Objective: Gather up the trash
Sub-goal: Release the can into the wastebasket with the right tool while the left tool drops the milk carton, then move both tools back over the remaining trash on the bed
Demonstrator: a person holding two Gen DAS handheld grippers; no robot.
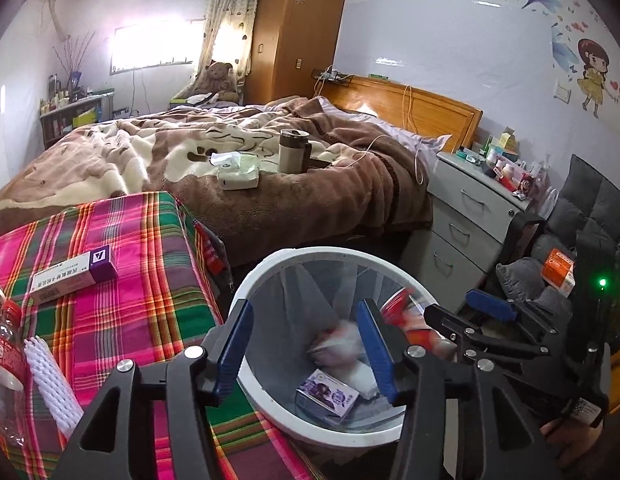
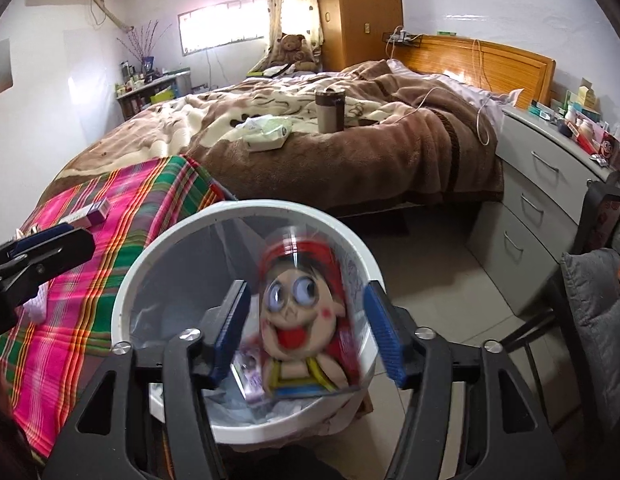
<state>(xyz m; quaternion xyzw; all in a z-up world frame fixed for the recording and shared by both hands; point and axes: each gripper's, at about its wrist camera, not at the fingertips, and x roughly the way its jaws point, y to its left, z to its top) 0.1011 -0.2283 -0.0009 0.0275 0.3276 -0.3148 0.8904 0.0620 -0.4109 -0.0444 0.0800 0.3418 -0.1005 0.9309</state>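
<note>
White bin holds one purple box; both tongs gape empty.

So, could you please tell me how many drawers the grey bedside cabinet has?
3 on the grey bedside cabinet: top drawer, middle drawer, bottom drawer. None seem hidden.

Bedroom furnishings surrounding the work area.
A bed with brown blanket carries a lidded mug and tissue pack; a teddy bear sits beside the wooden wardrobe; grey drawers stand at the headboard.
</note>
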